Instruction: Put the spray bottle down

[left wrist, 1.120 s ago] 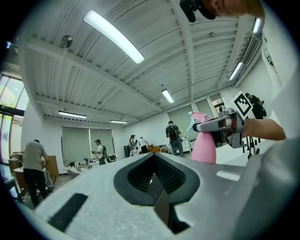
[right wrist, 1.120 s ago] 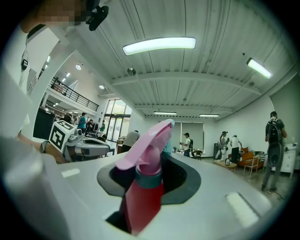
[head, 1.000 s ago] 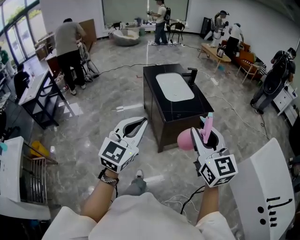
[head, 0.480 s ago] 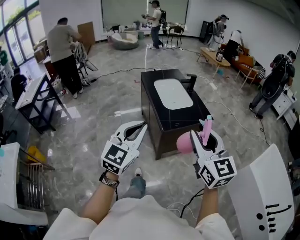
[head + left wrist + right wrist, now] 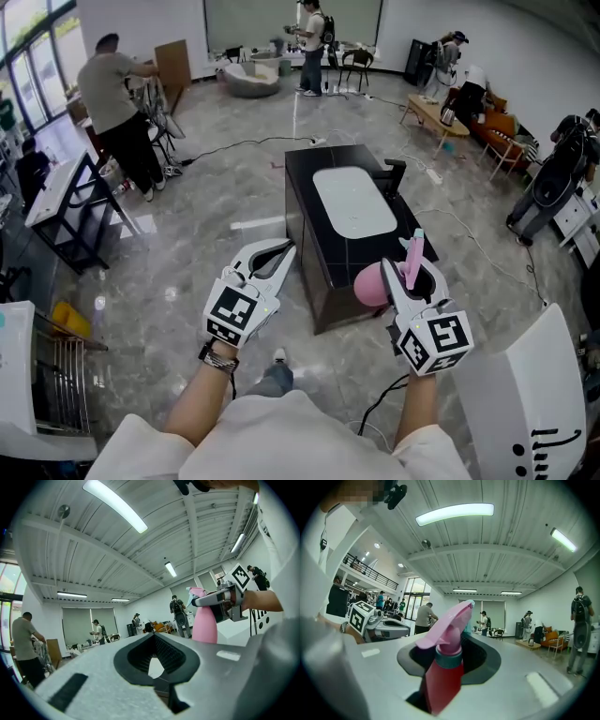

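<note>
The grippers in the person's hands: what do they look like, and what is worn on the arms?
The left gripper and right gripper are white shells with black ribbed pads lining curved jaws. Each carries a cube of black-and-white square markers. The sleeves are short and pale; a dark band circles the left wrist.

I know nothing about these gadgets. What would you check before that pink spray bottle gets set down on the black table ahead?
1. Grip: the right gripper is clamped on the spray bottle: ok.
2. Bottle upright, nozzle on top: ok.
3. Left gripper out of the way, shut on nothing: ok.
4. Landing spot: the white panel on the black table looks bare: ok.
5. Bottle already over the tabletop: cannot tell.
6. Black fixture at the panel's edge clear of the path: cannot tell.
</note>
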The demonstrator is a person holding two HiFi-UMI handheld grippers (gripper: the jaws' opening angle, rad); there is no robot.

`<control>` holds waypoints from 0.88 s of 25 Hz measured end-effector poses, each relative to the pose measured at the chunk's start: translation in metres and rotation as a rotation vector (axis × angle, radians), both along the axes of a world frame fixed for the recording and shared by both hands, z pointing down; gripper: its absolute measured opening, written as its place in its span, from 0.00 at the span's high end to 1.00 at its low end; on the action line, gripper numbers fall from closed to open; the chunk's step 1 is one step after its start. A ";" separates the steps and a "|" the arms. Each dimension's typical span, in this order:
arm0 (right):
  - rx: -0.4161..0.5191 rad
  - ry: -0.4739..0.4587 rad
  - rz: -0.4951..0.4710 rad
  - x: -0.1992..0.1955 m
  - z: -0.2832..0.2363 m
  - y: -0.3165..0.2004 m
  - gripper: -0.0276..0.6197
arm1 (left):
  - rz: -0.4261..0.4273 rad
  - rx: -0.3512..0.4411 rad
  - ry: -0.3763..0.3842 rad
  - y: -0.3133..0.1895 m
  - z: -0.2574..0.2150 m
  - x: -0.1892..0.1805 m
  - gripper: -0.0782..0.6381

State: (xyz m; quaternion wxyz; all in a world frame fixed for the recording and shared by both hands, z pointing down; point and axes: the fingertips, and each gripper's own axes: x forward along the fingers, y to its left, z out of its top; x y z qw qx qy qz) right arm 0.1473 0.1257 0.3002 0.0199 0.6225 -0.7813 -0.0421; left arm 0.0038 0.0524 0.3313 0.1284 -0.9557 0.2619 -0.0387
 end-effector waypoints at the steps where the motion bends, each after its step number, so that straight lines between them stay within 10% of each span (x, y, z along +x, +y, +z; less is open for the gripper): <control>1: -0.001 -0.004 -0.001 0.001 0.000 -0.011 0.74 | -0.002 -0.001 -0.002 -0.011 0.000 0.001 0.89; 22: -0.035 -0.024 -0.036 0.002 0.002 -0.173 0.74 | -0.029 -0.039 0.005 -0.171 0.006 -0.001 0.89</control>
